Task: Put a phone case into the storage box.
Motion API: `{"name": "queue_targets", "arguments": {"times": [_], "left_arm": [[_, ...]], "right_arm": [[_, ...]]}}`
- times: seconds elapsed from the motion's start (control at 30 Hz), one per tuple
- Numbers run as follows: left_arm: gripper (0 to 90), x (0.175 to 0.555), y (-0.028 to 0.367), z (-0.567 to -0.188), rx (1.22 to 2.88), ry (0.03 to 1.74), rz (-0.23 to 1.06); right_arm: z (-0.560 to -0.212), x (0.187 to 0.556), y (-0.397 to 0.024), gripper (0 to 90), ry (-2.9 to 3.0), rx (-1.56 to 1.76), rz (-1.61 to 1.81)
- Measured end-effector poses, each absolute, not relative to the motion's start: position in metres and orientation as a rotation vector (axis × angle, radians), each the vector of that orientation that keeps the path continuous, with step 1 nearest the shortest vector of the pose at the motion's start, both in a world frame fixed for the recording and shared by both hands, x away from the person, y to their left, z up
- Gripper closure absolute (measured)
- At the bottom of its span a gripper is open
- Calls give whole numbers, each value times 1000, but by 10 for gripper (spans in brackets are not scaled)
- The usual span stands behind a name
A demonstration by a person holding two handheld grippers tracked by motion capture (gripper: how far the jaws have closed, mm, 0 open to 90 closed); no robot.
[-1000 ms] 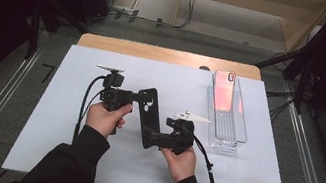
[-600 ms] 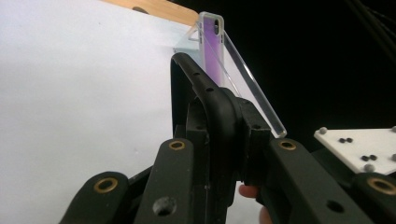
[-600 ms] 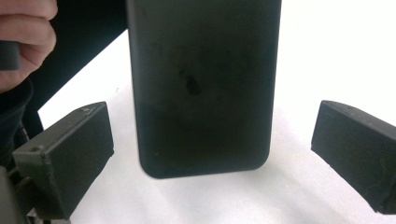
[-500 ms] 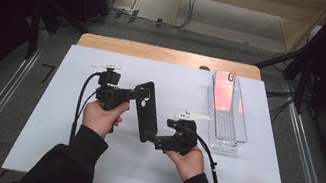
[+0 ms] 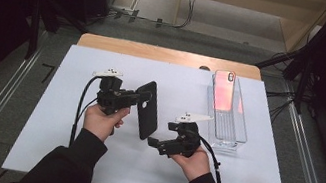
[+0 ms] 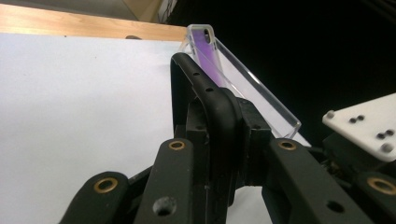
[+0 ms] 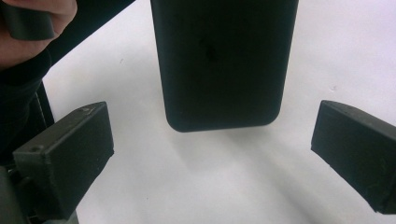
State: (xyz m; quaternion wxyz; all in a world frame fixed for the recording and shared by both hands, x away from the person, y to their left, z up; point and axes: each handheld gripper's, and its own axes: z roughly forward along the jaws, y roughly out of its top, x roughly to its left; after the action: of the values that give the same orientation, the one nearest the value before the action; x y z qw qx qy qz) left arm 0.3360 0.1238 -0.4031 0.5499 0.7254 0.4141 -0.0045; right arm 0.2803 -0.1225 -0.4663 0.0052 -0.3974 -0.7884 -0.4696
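A black phone case stands on edge above the white table sheet, left of the middle. My left gripper is shut on its upper edge from the left. In the left gripper view the case is clamped between the two black jaws of that gripper. My right gripper sits just right of and below the case's lower end, open. In the right gripper view the case hangs ahead of the gripper, apart from both wide-spread pads.
A clear plastic tray lies at the right of the sheet with a pink-backed phone in its far end. It also shows as the tray behind the case. A wooden strip borders the far edge.
The right gripper has drawn back a little from the case's lower end, leaving a gap. The left hand has kept hold of the case and barely shifted.
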Motion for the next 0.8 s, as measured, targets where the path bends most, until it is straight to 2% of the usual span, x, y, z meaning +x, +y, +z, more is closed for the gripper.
{"name": "queue_targets", "arguments": {"times": [0.3, 0.8], "left_arm": [[789, 325, 125, -404, 1736, 920, 23], [788, 310, 119, -402, 1733, 930, -12]], "right_arm": [[-462, 281, -123, 0, -2478, -1218, -1510], [-444, 288, -118, 0, -2479, -1226, -1524]]}}
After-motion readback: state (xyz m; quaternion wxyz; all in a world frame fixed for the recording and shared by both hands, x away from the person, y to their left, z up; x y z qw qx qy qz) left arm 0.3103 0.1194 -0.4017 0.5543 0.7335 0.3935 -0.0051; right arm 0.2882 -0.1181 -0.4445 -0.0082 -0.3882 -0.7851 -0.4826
